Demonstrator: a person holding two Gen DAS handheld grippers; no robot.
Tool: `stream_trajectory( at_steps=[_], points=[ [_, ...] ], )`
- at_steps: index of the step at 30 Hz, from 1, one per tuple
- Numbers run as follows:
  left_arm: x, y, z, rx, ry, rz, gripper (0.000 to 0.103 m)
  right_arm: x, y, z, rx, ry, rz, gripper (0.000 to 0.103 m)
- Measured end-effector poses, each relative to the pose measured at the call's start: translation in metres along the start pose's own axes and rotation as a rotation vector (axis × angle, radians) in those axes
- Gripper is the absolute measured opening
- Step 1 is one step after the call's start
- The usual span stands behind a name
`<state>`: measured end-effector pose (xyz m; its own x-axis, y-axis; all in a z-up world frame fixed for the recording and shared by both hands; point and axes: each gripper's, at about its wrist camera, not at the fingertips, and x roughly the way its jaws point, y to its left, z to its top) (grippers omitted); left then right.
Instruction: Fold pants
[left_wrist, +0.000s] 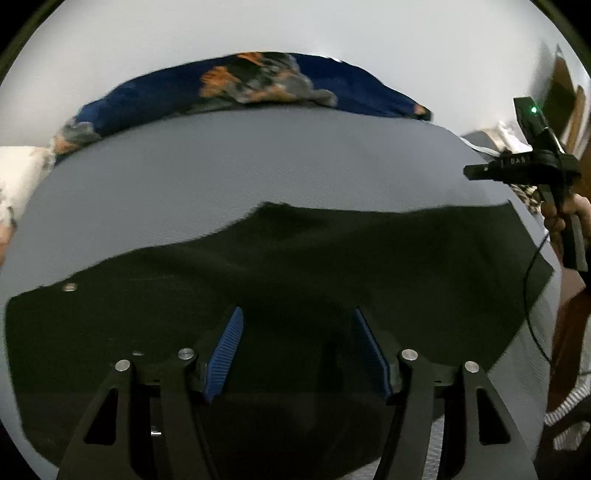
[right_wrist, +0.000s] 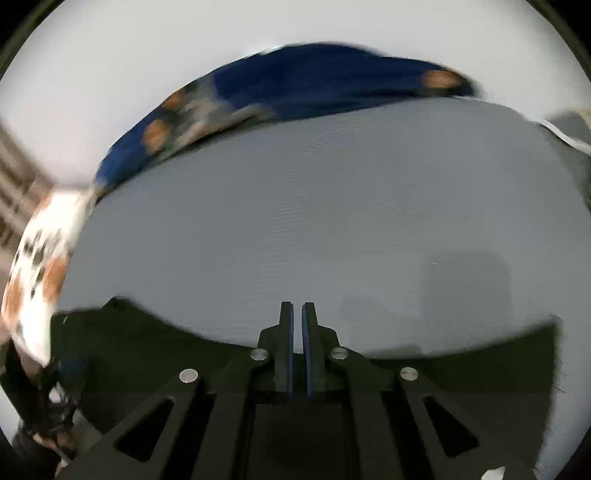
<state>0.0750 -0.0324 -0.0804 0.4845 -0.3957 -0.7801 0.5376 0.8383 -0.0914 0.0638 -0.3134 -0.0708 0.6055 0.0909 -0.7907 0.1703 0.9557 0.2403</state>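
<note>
— Grey mat (left_wrist: 240, 166) covers the bed in the left wrist view, doesn't it?

— Yes, under a pale wall (left_wrist: 295, 29), with a blue blanket (left_wrist: 147, 96) patterned in orange along its far edge. Black pants (left_wrist: 295, 266) lie flat across the near half of the mat, a metal button (left_wrist: 69, 287) showing at their left end.

— And the left gripper (left_wrist: 297, 354)?

— Released: its 2 blue pads (left_wrist: 225, 354) stand wide apart over the pants, with nothing between them. Whether they touch the cloth, I cannot tell.

— Anything at the right edge?

— The right gripper (left_wrist: 480, 171), seen side-on above the pants' far right corner, a green light on its body, held by a hand (left_wrist: 561, 214). A black cable (left_wrist: 532, 295) hangs below it.

— Now the right wrist view?

— Blurred. Same mat (right_wrist: 314, 203), same blanket (right_wrist: 314, 85) at the back, a white and orange cloth (right_wrist: 48, 258) at the left. The pants (right_wrist: 147, 350) stretch along the bottom of the frame.

— The right gripper (right_wrist: 297, 350) there?

— Clenched: only a thin slit between the fingers (right_wrist: 284, 332), and no cloth visible in it. The tips point past the pants' far edge, over bare mat.
</note>
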Motion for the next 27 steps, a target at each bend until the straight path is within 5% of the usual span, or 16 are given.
stream_trajectory(
  at_steps=[4,10,19,21,23,27],
  points=[
    [-0.002,0.028,-0.008,-0.047,0.006,0.039,0.062,0.041,0.064,0.011,-0.113,0.076,0.121,0.007],
    [-0.010,0.064,-0.017,-0.107,0.023,0.082,0.063,0.098,0.148,0.020,-0.283,0.213,0.258,0.028],
    [-0.005,0.079,-0.038,-0.139,0.102,0.079,0.062,0.149,0.201,0.023,-0.436,0.349,0.321,0.042],
    [-0.004,0.078,-0.040,-0.139,0.118,0.083,0.062,0.153,0.203,0.023,-0.453,0.356,0.325,0.036],
    [-0.004,0.078,-0.041,-0.139,0.121,0.083,0.062,0.152,0.209,0.024,-0.467,0.354,0.348,0.011],
    [-0.005,0.078,-0.043,-0.140,0.124,0.080,0.062,0.138,0.216,0.031,-0.494,0.261,0.324,0.006]
  ],
)
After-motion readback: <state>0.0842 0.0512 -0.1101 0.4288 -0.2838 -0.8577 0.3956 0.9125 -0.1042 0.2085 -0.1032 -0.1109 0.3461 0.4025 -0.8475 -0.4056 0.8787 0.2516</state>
